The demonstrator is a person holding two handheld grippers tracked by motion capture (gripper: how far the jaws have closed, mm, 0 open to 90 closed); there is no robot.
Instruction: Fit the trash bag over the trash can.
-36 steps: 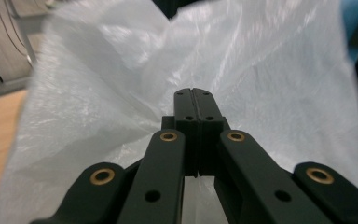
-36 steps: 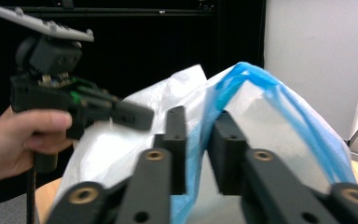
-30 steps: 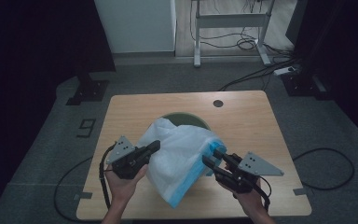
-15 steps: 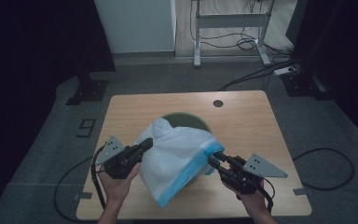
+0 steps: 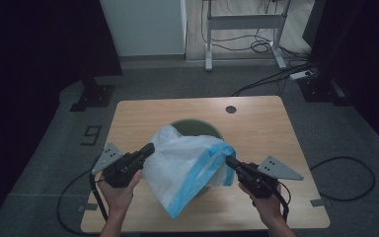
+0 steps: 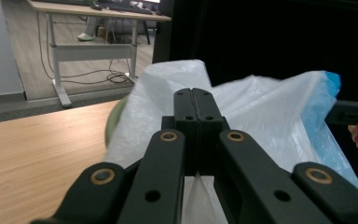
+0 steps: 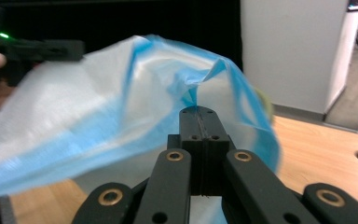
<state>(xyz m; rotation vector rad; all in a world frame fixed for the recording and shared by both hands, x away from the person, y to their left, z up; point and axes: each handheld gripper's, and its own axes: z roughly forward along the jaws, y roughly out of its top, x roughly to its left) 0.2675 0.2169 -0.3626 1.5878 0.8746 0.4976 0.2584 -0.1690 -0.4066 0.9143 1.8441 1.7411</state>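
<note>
While the white and blue plastic bag [image 5: 190, 165] is stretched between the left gripper [image 5: 149, 148] and the right gripper [image 5: 228, 161], both clamped on its edges, it is held directly over the green bin [image 5: 197, 129], its mouth unopened.

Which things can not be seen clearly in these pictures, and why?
- Green bin: high view, the white and blue plastic bag covers most of it; its contents are hidden.
- Bag's opening: no view tells whether it is spread open.
- Bag's edge at the left tool: left gripper view, the shut jaws hide it.
- Bag's blue rim: right gripper view, blurred.
- Person's forearms: high view, cut off by the bottom edge.
</note>
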